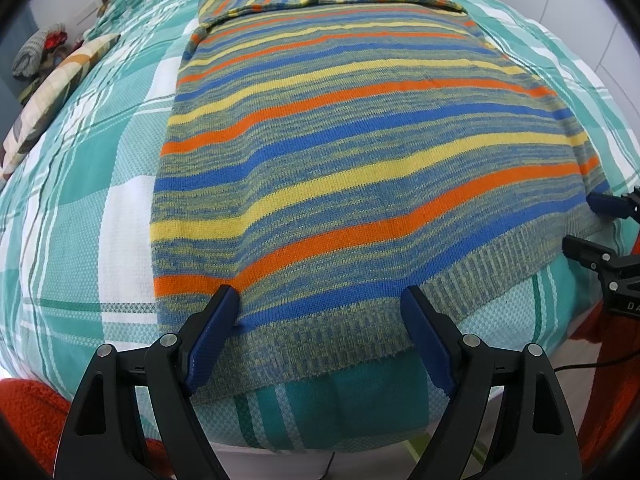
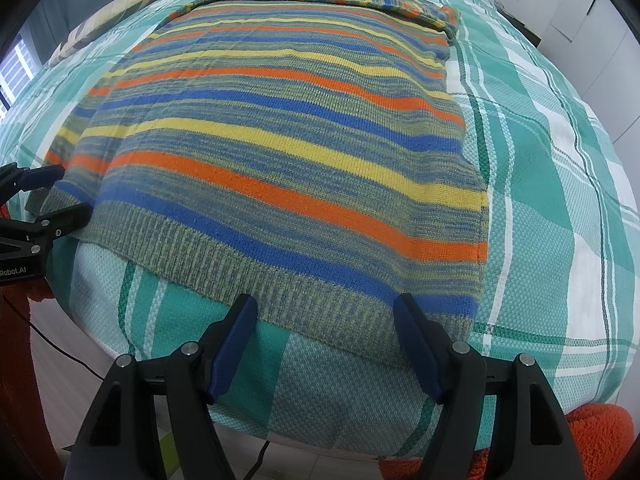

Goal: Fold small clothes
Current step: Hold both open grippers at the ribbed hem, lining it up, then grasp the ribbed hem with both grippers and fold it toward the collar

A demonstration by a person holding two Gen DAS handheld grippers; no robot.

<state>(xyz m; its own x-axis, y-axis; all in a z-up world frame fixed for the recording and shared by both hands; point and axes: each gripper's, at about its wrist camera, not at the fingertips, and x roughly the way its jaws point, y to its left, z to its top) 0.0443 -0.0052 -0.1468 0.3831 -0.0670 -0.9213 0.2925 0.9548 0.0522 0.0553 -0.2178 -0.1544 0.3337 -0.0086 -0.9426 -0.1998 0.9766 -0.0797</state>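
While both tongs, left (image 1: 320,300) and right (image 2: 325,306), gaped wide at the hem, the striped sweater (image 1: 344,132) stretched lengthwise toward the frame's top.

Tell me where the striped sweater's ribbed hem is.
The ribbed hem lies along the plaid bedspread's near edge, between the open left tongs in the left wrist view.

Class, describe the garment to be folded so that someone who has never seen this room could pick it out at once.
Start from the bed, covered in a teal and white plaid bedspread. Flat on it lies a knitted sweater, its ribbed hem at the near edge, where the open left gripper and right gripper sit. Unlike the plaid cover and the patterned pillow, it has horizontal orange, yellow and blue stripes.
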